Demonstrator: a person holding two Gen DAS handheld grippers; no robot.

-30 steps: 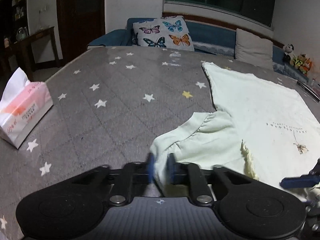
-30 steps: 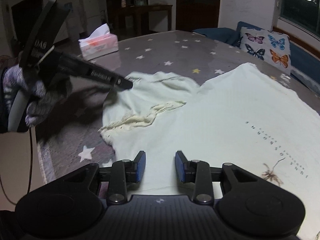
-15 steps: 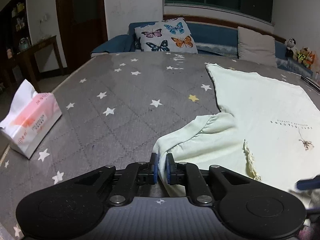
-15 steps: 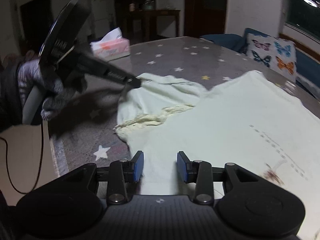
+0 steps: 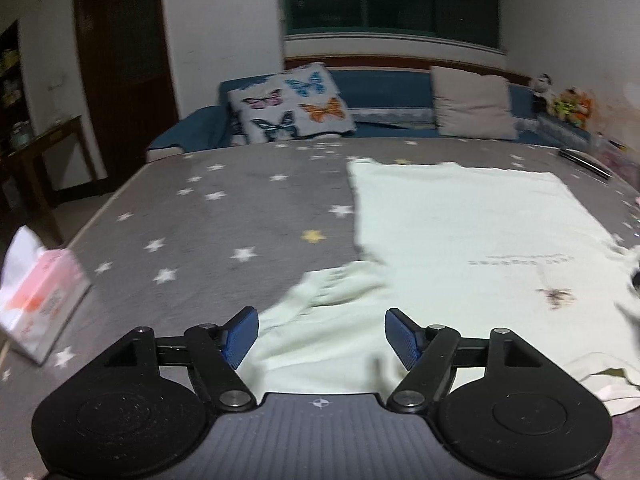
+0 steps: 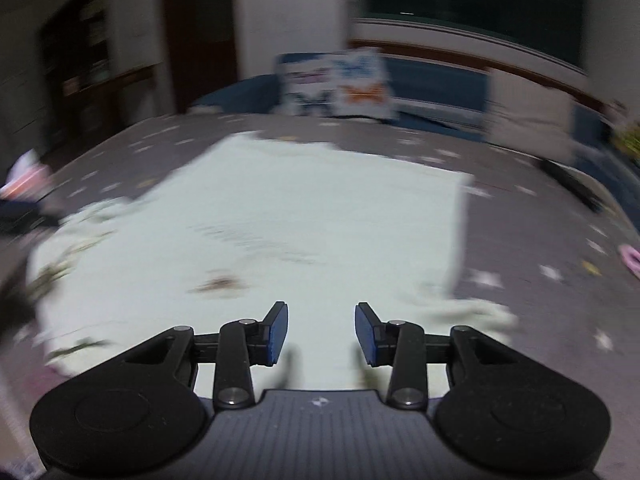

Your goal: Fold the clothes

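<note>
A pale shirt (image 5: 460,232) lies spread on a starry bed (image 5: 224,220), likely light and limp. Left gripper (image 5: 321,338) and right gripper (image 6: 321,334) hover wide open, empty. The sleeve (image 5: 328,296) hem looks easiest to pinch.

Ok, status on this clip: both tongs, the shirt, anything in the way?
Left tongs open over the folded-in sleeve. Right tongs open, empty. Pale green shirt flat on the star-print bed. Tissue box well clear.

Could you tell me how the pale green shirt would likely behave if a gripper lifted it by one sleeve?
The shirt is probably floppy: its sleeve lies bunched and wrinkled. It looks thin and light, lying flat on the star-patterned cover, so it would likely drape and drag rather than lift whole.
</note>
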